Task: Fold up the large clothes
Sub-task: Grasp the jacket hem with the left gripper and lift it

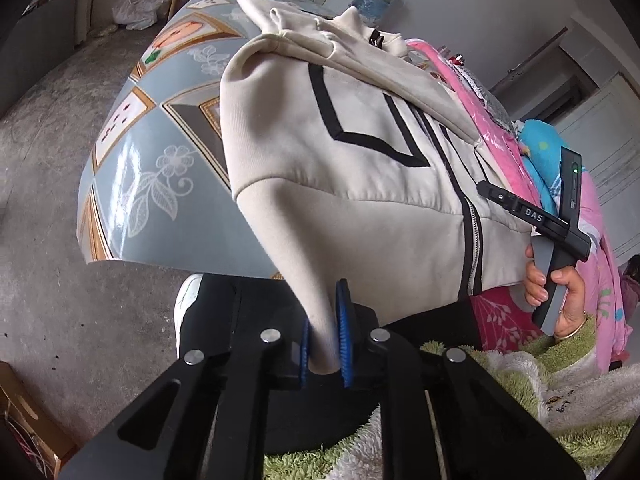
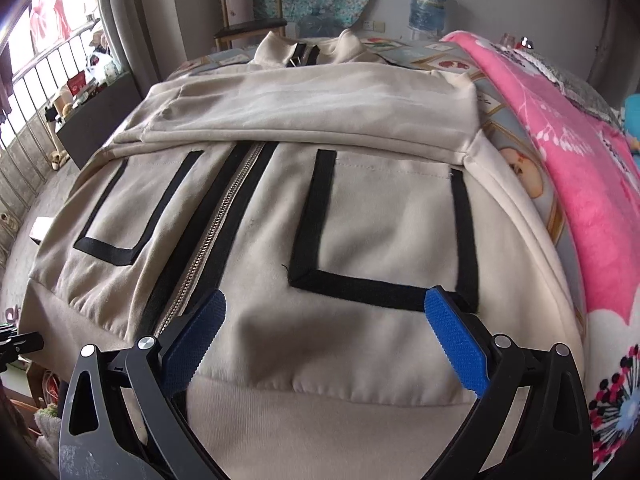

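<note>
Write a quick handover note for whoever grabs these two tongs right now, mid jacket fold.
Left tongs: shut on the cream jacket's bottom hem corner.
Right tongs: open over the hem beside the zipper, gripping nothing.
Jacket lies front up on the table, next to the pink blanket.
Done: sleeves folded across the chest.
Left: grip the right hem, then probably fold it up toward the collar.

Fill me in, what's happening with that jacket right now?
A person is folding a cream zip jacket spread on a patterned table, with tongs in each hand. The left tongs are shut on the jacket's hem corner, at the table's near edge. The right tongs are open over the hem on the other side of the zipper, gripping nothing yet. Both sleeves already lie folded across the chest. A pink blanket sits alongside.
</note>
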`<state>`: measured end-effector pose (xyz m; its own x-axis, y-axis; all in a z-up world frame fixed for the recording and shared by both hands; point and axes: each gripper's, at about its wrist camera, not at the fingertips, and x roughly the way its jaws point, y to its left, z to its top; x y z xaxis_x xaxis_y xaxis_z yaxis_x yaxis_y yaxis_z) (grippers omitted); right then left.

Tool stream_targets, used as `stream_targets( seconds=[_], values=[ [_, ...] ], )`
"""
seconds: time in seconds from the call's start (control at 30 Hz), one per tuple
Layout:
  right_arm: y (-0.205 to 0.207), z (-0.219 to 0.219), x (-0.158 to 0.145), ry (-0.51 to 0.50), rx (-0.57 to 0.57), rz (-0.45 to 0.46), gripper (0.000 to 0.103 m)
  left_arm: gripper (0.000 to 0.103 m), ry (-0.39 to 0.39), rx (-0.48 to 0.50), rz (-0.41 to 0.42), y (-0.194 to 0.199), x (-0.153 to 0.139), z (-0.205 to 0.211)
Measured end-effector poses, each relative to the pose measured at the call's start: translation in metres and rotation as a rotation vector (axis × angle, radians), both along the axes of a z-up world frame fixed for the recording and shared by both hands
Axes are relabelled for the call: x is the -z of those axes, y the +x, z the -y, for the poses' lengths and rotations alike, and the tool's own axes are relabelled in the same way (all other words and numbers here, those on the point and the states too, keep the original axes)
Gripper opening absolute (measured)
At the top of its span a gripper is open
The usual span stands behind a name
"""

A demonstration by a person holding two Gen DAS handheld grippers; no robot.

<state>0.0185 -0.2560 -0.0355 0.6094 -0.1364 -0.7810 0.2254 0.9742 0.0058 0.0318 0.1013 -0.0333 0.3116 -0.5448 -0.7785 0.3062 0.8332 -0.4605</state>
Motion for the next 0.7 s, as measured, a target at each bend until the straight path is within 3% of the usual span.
stream_targets(
  seconds=[0.2, 0.37, 0.7],
  values=[
    [-0.059, 0.018, -0.01, -0.098, 0.036, -0.054, 0.091, 0.009, 0.046, 0.036, 0.053, -0.003, -0.011, 0.005],
    [-0.102, 0.04, -0.009, -0.086, 0.142, -0.096, 0.085, 0.009, 0.077, 0.073, 0.055, 0.0, -0.01, 0.01],
    [-0.12, 0.071, 0.001, -0.028, 0.232, -0.109, 0.071, 0.009, 0.102, 0.082, 0.035, 0.004, -0.005, 0.013]
  ],
)
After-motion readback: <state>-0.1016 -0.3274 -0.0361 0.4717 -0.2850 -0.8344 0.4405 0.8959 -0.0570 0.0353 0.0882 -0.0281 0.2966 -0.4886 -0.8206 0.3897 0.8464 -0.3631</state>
